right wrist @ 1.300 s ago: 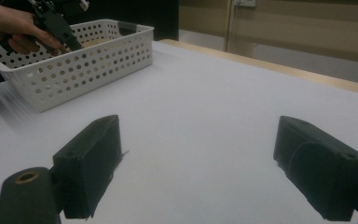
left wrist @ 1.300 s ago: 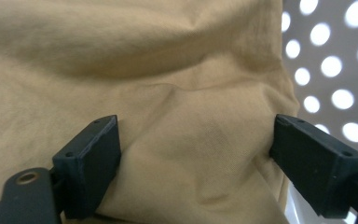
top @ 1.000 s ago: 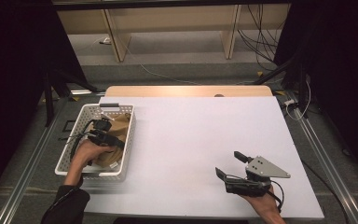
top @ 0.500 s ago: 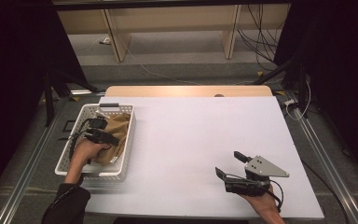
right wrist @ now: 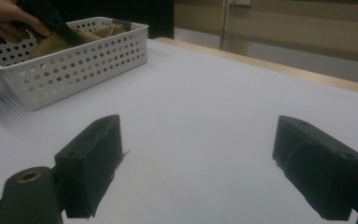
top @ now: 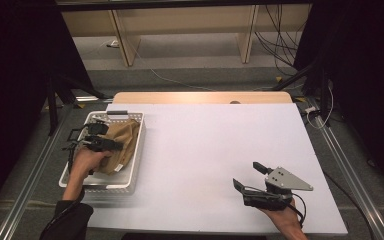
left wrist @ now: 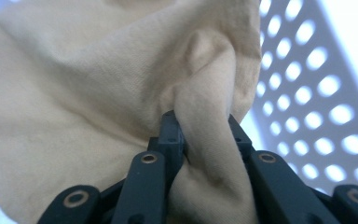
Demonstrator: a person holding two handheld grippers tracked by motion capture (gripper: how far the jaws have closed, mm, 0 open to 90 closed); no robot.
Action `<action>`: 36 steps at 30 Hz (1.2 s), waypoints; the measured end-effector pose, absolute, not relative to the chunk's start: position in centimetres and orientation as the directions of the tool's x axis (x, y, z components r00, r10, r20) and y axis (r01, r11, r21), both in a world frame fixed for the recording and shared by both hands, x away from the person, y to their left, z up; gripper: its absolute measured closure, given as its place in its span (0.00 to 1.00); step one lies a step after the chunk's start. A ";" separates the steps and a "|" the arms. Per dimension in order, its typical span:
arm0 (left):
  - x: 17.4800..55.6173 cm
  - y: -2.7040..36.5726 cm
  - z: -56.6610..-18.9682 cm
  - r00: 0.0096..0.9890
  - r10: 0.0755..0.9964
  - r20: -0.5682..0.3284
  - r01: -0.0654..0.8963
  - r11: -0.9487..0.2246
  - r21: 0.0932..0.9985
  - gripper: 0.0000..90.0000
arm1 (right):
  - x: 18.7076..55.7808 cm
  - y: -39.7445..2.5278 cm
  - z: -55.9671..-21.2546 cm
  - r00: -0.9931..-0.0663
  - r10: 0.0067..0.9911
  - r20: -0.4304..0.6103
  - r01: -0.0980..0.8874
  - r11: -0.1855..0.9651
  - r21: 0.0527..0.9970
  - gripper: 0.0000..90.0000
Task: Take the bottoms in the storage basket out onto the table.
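We are clenching the left hand-held gripper (left wrist: 200, 140) on a thin fold of tan cloth (top: 122, 142) in the basket (top: 136, 155), frame left; it risks slipping; the right hand-held gripper (top: 252, 181) is resting released, lower right

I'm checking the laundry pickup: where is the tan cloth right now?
The tan cloth lies in the white basket at the table's left in the high view, a fold pinched by the left gripper.

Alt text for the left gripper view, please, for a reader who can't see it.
Close-up of the left gripper with its two black jaws shut on a bunched fold of tan cloth, which spreads across most of the picture. At the right, behind the cloth, stands the perforated white wall of a basket.
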State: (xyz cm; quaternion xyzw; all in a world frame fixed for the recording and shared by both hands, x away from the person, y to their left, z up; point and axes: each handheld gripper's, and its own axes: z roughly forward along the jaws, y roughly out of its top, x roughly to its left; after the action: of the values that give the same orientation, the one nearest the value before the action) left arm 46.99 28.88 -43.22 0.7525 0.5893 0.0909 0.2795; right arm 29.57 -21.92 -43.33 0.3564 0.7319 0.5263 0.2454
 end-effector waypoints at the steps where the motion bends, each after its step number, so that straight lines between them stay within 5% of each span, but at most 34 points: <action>1: 46.9 29.0 -42.9 0.282 0.937 -0.205 0.828 -0.130 0.546 0.82 | 29.6 -21.9 -43.3 -0.625 0.780 0.016 0.263 0.192 0.945 0.18; 14: 44.9 29.9 -38.4 0.285 0.931 -0.228 0.709 -0.045 0.703 0.83 | 29.5 -22.1 -43.3 -0.621 0.784 0.018 0.262 0.186 0.947 0.18; 36: 42.7 29.1 -34.6 0.311 0.929 -0.201 0.562 -0.009 0.827 0.84 | 29.5 -22.1 -43.3 -0.620 0.785 0.015 0.267 0.193 0.944 0.18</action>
State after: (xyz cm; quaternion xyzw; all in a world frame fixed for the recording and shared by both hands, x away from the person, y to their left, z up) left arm 42.73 29.08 -34.58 0.6792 0.5486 0.2082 0.4410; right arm 29.52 -22.10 -43.28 0.3593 0.7319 0.5237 0.2471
